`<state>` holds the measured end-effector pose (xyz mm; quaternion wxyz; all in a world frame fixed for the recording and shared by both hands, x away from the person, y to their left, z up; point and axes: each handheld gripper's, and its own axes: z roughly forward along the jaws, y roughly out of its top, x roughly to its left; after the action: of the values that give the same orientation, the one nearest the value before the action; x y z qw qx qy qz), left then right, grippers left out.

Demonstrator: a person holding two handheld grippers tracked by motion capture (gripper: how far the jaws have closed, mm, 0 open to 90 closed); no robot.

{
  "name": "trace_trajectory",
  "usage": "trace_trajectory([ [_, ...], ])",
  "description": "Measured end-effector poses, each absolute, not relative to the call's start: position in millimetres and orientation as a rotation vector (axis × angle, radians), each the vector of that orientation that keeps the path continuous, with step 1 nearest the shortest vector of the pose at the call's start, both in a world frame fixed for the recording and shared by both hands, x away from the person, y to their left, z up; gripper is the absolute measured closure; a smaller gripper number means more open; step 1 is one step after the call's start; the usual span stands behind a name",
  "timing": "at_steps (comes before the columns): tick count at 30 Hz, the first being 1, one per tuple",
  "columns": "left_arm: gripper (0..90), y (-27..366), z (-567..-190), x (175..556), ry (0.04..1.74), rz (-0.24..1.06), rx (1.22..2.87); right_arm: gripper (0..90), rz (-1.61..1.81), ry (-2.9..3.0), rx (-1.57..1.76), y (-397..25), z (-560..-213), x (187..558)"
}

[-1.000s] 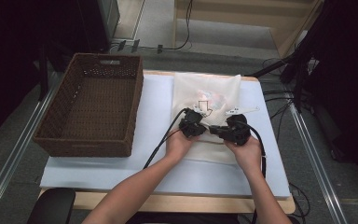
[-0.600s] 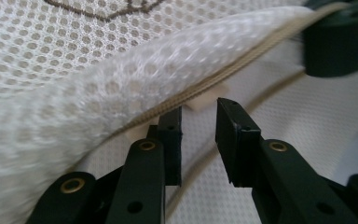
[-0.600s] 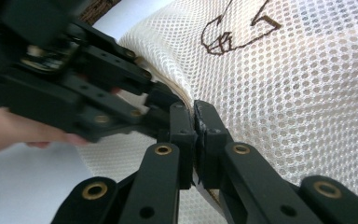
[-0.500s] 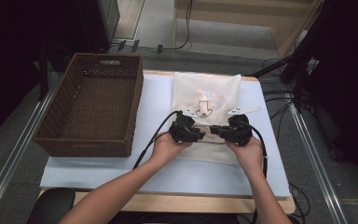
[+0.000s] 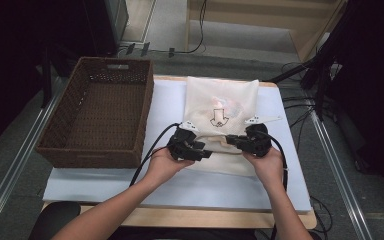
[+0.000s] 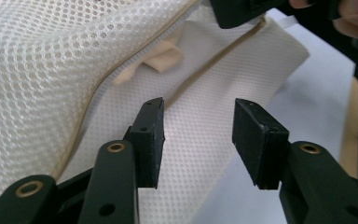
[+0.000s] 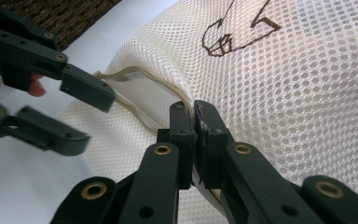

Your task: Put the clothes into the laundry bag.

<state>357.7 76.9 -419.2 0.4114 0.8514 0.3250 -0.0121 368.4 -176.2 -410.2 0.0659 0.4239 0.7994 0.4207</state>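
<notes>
Mesh bag pinched at its zipper edge, left jaws wide and waiting

Mesh laundry bag (image 5: pixel 222 117) lay flat on the pale blue mat (image 5: pixel 170 185) at the middle of the table, its printed arrow mark facing up, the wicker basket (image 5: pixel 97 117) just to its left. And there was the right gripper (image 7: pixel 195 122), jaws pressed tight together with a fold of the cream mesh caught between them, right at the tan zipper seam (image 7: pixel 140 119) near the bag's near edge. The left gripper (image 6: pixel 198 135) was a different story: jaws spread well apart, nothing between them, hovering just over the lower layer of mesh beside the parted opening. From above, both grippers faced each other across the bag's near edge, left gripper (image 5: pixel 190 147) and right gripper (image 5: pixel 247 142) close together, a hand behind each.

The bag looked light and thoroughly limp; it sagged and creased wherever it was lifted, so a single pinch seemed likely to drag only one layer. The weave looked thin and liable to slide between the pads, while the stitched zipper band looked like the firmer place to grab. Something pale and pinkish showed faintly inside near the far end; what it was could not be told. A small cream tab (image 6: pixel 165 58) sat inside the opening, a second possible purchase, though the seam looked the safer bet
</notes>
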Motion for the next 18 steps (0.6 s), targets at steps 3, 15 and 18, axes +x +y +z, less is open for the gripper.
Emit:
trace_trajectory([
  [3,48.5,83,-414,353,0.815,-0.030,2.128,87.7,1.272,2.415,1.273,-178,-410,367],
  [15,42.6,121,-410,341,0.860,0.023,2.122,87.5,1.279,2.406,1.289,-185,-407,364],
  [18,42.1,129,-414,339,0.879,0.044,2.129,87.5,1.287,2.402,1.287,-187,-407,364],
])
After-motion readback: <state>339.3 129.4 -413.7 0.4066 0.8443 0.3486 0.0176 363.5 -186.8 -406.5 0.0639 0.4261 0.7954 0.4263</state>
